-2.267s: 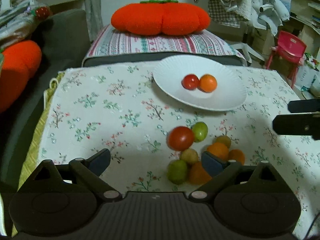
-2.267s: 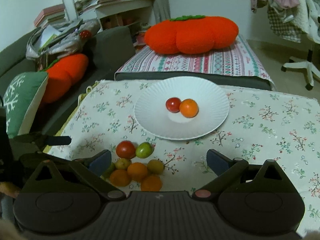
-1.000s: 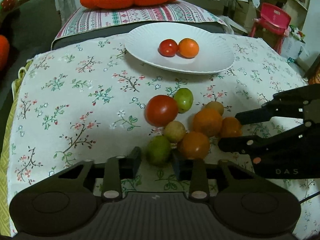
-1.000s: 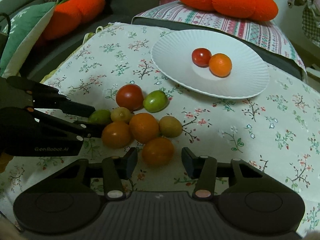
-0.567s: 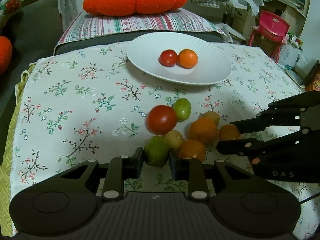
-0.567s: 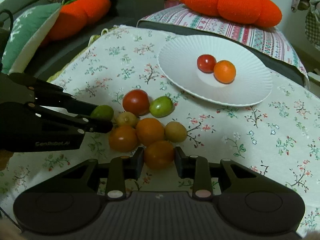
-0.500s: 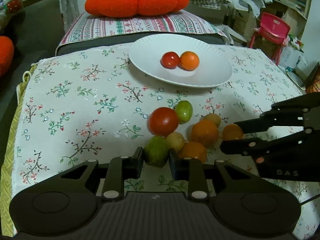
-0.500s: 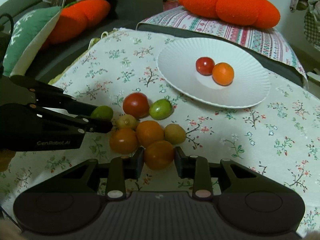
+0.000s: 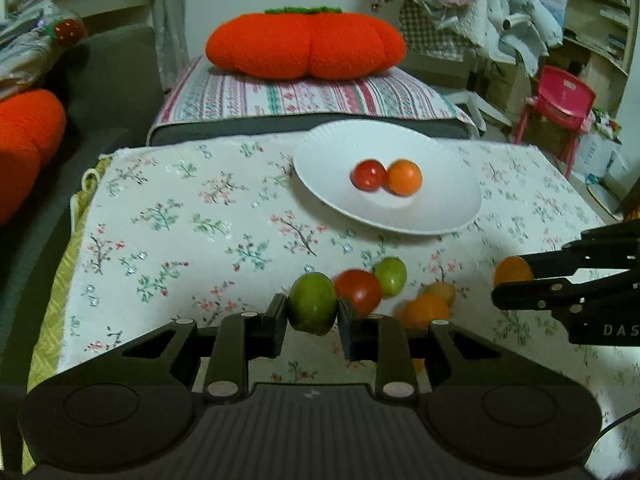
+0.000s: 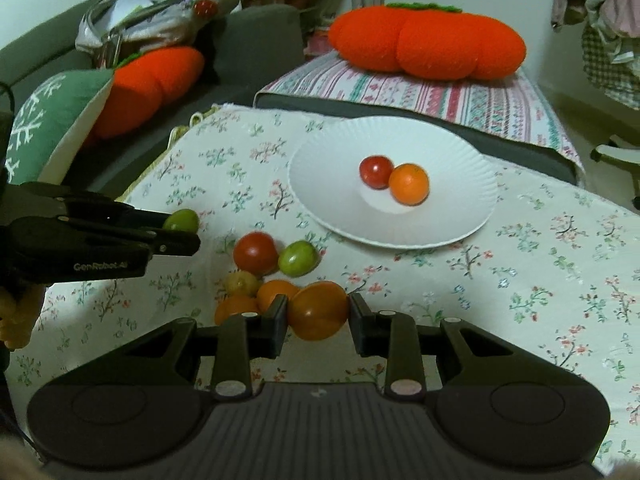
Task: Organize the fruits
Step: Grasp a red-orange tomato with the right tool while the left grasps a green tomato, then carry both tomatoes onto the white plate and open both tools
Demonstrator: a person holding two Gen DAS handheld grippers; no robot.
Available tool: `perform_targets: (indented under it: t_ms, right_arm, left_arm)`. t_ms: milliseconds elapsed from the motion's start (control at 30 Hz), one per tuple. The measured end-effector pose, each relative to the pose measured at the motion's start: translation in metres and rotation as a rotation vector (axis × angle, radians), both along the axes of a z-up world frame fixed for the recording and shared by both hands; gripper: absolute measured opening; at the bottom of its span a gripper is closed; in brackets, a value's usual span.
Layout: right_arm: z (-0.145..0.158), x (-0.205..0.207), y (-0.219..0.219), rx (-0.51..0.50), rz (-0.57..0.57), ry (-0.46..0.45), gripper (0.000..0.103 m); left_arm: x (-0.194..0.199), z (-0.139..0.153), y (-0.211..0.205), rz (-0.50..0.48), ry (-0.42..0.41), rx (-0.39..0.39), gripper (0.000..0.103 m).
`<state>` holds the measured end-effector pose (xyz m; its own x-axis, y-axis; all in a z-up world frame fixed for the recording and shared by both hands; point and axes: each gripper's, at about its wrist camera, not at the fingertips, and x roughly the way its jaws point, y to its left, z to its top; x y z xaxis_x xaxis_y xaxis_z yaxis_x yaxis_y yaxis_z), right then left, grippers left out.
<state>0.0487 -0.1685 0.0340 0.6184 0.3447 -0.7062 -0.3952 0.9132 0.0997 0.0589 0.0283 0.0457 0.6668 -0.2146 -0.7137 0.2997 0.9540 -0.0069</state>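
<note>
My left gripper [image 9: 313, 312] is shut on a green fruit [image 9: 312, 303] and holds it above the flowered cloth; it also shows in the right wrist view [image 10: 182, 221]. My right gripper [image 10: 318, 316] is shut on an orange fruit [image 10: 319, 315], also lifted; it shows in the left wrist view [image 9: 513, 272]. A white paper plate [image 9: 328, 160] at the back holds a red tomato [image 9: 368, 175] and an orange fruit [image 9: 405, 178]. Several loose fruits lie on the cloth, among them a red tomato [image 10: 256, 253] and a green one [image 10: 298, 258].
The flowered cloth [image 9: 180, 220] covers the table. A large orange pumpkin cushion [image 9: 306, 46] lies on a striped cushion behind it. A dark sofa with an orange cushion [image 10: 152, 84] and a green pillow [image 10: 48, 120] is at the left. A pink chair [image 9: 564, 100] stands at the right.
Both grippers came down, shut on a fruit each, and have lifted: the left with the green fruit, the right with the orange one. The pile is smaller.
</note>
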Motion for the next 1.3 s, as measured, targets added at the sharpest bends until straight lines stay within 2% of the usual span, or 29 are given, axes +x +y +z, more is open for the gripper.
perform_targets:
  t_ms: [100,500,633,800,1300]
  right_arm:
    - [0.002,0.002,-0.007,0.022,-0.015,0.0,0.029]
    - [0.013,0.015,-0.05,0.081,-0.16,-0.028,0.029]
    - [0.017,0.019,-0.066,0.113,-0.206,-0.046,0.029]
    - [0.017,0.028,-0.072,0.157,-0.228,-0.046,0.029]
    - [0.001,0.048,-0.068,0.141,-0.241,-0.03,0.029]
  left_arm:
    - [0.002,0.001,0.002,0.036,-0.021,0.018,0.003]
    - [0.007,0.015,0.014,0.108,-0.069,-0.042,0.003]
    - [0.01,0.019,0.011,0.099,-0.091,-0.064,0.003]
    - [0.014,0.015,-0.001,0.078,-0.105,-0.053,0.003]
    - [0.043,-0.006,-0.04,-0.025,-0.17,0.01,0.003]
